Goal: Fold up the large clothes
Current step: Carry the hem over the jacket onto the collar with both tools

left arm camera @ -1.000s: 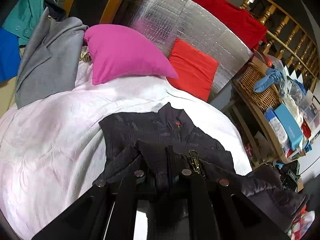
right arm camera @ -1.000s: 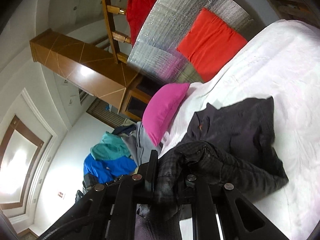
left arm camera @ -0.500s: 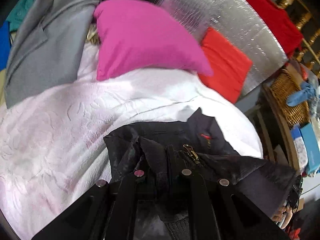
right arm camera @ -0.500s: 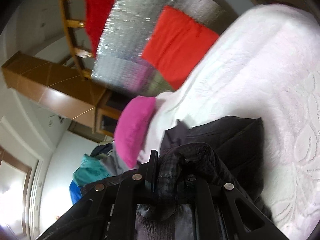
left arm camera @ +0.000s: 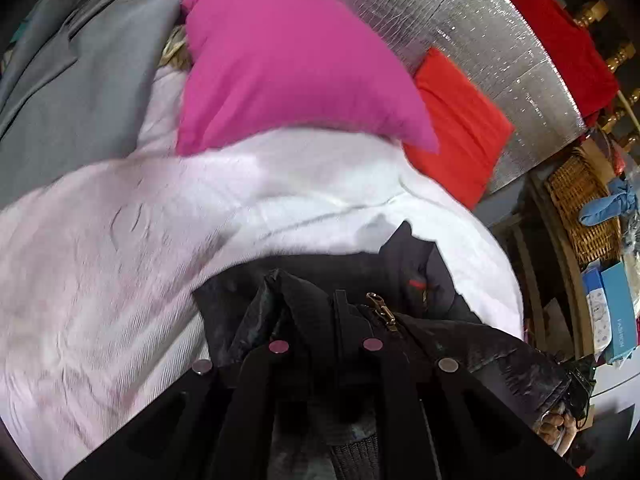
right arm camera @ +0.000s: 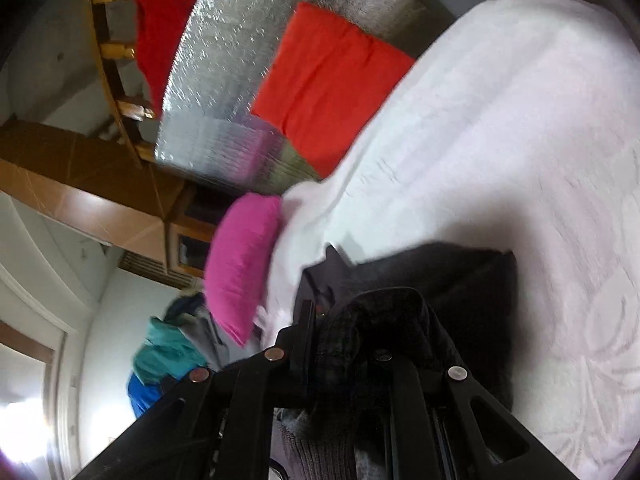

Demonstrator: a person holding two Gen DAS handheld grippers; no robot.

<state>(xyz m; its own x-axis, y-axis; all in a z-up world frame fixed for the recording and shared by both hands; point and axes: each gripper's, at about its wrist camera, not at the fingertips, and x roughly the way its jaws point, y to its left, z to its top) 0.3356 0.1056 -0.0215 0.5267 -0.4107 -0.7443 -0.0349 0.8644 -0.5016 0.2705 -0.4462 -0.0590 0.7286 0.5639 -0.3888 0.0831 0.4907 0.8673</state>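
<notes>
Grey coat: heaped at the far left of the bed, its edge against the pink pillow.
Pink pillow: on the white bedspread, well beyond the jacket, not touching it.
Red cushion: leans on the silver padded panel, just right of the pink pillow.
Red cloth: hangs over the wooden railing behind the panel.
Wicker basket: on the shelf at the right, off the bed, with a blue cloth on it.
In the way: bare bedspread lies between the jacket and the pillows.
Jacket: black and quilted, with a slight sheen, a small red mark near the collar and a brass zipper pull just past the left gripper's tips.
Jacket, place: on the near part of the bed, partly lifted where both grippers hold it, the rest flat on the bedspread.
Jacket, direction: long axis seems to run across the bed from left to right, collar end toward the cushions; motion blur makes this unsure.
Left gripper: jaws together, clamped on a bunched fold of the jacket beside the zipper.
Right gripper: jaws nearly together, pinching a thick fold of the jacket that humps up over the tips.
</notes>
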